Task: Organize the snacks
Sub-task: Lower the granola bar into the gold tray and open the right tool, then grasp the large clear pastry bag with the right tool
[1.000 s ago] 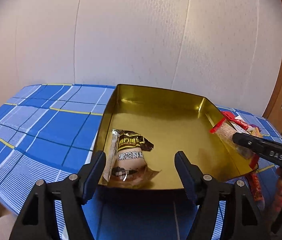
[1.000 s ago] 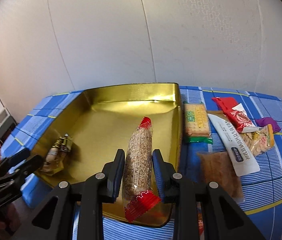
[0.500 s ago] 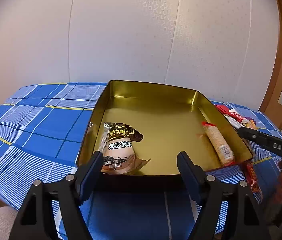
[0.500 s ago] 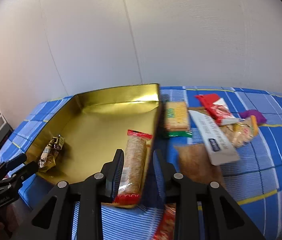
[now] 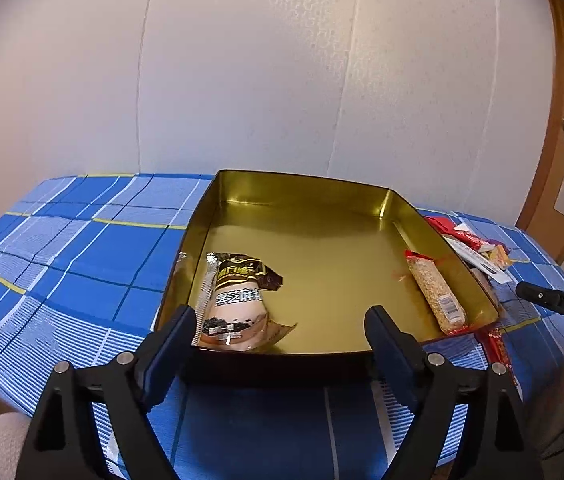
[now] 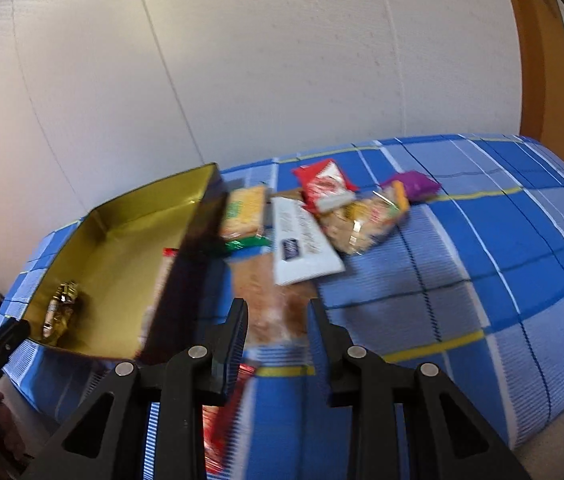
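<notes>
A gold tin (image 5: 302, 184) stands on the blue checked cloth. Inside it, a brown sesame snack packet (image 5: 237, 300) lies at the near left and a grain bar (image 5: 436, 296) with red ends lies along the right wall. My left gripper (image 5: 277, 316) hovers before the tin's near edge, its jaws opening with nothing between them. My right gripper (image 6: 277, 306) is off the tin's right side, over a brown packet (image 6: 265, 288). Its fingers stand close together and hold nothing. The tin (image 6: 153, 196) wall hides most of the bar in the right wrist view.
Loose snacks lie right of the tin: a cracker pack (image 6: 243, 212), a long white packet (image 6: 302, 244), a red packet (image 6: 324, 188), a clear biscuit bag (image 6: 366, 220) and a purple packet (image 6: 416, 184). A red wrapper (image 6: 225, 420) lies near the table's front edge. A wooden door (image 5: 562, 120) is at right.
The right gripper let go of the grain bar, which now lies in the tin, and swung right toward the loose snacks. The left jaws spread wider.
</notes>
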Available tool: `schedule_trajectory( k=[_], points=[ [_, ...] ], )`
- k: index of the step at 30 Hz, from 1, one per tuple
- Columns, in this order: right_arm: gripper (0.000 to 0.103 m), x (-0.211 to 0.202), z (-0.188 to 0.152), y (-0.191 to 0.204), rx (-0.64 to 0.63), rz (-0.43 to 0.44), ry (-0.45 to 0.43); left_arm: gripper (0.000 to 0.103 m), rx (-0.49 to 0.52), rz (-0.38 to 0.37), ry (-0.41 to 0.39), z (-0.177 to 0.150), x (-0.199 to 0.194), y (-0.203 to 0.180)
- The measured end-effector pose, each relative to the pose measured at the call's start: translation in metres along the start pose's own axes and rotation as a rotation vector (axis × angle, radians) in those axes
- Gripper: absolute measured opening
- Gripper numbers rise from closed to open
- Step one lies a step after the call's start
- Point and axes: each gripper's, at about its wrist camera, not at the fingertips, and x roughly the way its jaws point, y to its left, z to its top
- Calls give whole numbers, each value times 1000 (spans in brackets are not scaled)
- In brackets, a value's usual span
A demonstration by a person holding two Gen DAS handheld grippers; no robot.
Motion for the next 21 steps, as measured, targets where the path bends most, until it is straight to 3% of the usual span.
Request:
schedule_trajectory(
  k=[6, 8, 12, 21],
  points=[
    [30, 13, 5, 4, -33, 29, 40, 88, 52, -10, -6, -5, -6, -14],
    [38, 20, 9, 12, -68, 11, 56, 89, 62, -17, -3, -7, -7, -18],
    [64, 42, 16, 23, -118, -35, 103, 94, 80, -37, 8, -11, -10, -25],
    [64, 75, 19, 18, -157, -47, 184, 95, 119, -106, 61, -19, -16, -53]
  ],
)
